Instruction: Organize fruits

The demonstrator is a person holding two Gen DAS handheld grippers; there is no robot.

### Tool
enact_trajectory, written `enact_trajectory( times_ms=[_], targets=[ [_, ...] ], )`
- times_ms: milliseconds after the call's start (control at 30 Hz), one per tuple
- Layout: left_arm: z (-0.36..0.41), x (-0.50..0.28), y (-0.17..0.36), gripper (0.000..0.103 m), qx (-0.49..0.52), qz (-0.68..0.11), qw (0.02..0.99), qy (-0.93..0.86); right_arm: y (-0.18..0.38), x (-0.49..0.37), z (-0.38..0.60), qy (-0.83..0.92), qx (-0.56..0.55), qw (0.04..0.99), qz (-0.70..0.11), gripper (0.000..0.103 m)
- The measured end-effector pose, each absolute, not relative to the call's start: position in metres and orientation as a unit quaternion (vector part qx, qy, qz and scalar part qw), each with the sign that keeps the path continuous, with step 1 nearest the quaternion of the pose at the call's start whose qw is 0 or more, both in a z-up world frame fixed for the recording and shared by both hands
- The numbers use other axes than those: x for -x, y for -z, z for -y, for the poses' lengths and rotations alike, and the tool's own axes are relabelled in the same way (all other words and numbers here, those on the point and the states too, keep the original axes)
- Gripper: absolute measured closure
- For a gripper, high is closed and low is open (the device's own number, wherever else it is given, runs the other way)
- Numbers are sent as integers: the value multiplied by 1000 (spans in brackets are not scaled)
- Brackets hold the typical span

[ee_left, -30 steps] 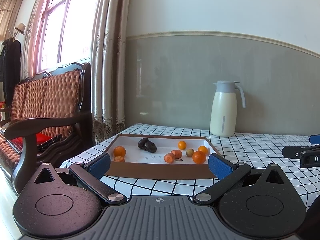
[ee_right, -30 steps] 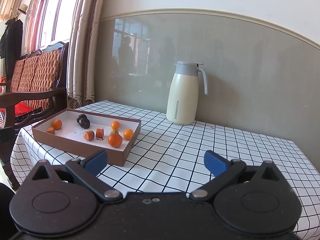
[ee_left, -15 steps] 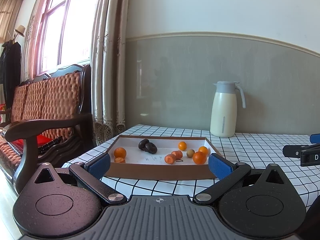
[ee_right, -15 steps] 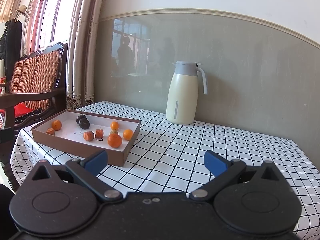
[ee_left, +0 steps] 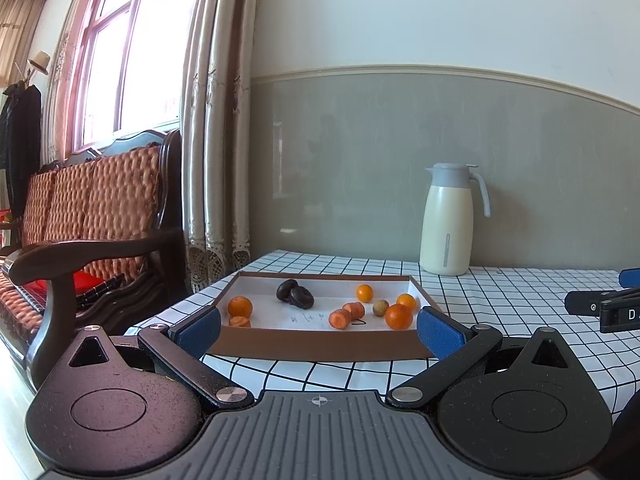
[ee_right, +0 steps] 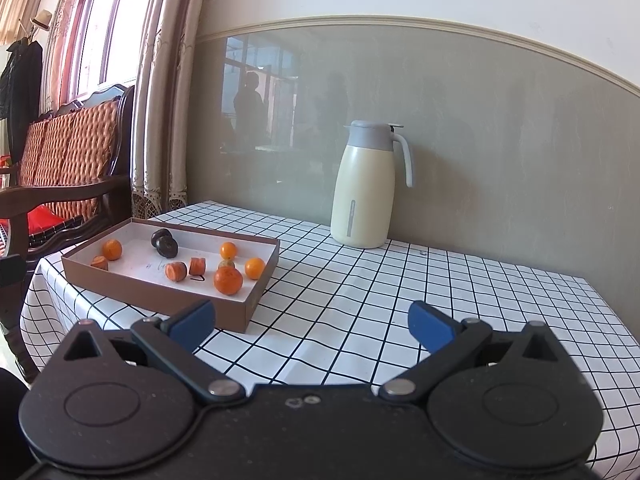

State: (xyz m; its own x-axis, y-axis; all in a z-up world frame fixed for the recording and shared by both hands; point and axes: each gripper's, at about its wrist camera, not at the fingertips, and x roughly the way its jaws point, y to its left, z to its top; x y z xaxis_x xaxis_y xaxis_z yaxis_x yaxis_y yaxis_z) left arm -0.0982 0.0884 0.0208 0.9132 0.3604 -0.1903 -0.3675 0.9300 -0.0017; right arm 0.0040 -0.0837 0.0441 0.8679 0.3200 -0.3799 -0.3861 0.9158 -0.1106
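Little is shifted since earlier: both tools, left tool (ee_left: 318, 326) and right tool (ee_right: 312, 326), are held wide, empty; fruits are scattered in shallow brown cardboard tray (ee_right: 160, 294); sorting stage is undetermined.

Matt cardboard tray (ee_left: 320, 346), glossy checked tablecloth (ee_right: 380, 300), smooth plastic jug (ee_right: 364, 192), polished wood bench (ee_left: 100, 248) w/ woven cushions.

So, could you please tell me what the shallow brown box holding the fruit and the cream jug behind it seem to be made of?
The shallow brown box looks like cardboard: matte brown walls, thin straight edges, white paper-like lining. The cream jug has a smooth, satin cream body, probably coated metal or plastic, with a matte grey lid and handle that look plastic; the pictures cannot settle which.
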Motion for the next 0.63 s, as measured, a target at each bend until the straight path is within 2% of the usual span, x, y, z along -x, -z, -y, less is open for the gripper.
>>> enact_trajectory(
  times_ms=[633],
  targets=[
    [-90, 105, -21, 0, 29, -76, 975, -206, -44, -4, 84, -184, 92, 962, -179, 6]
  ],
)
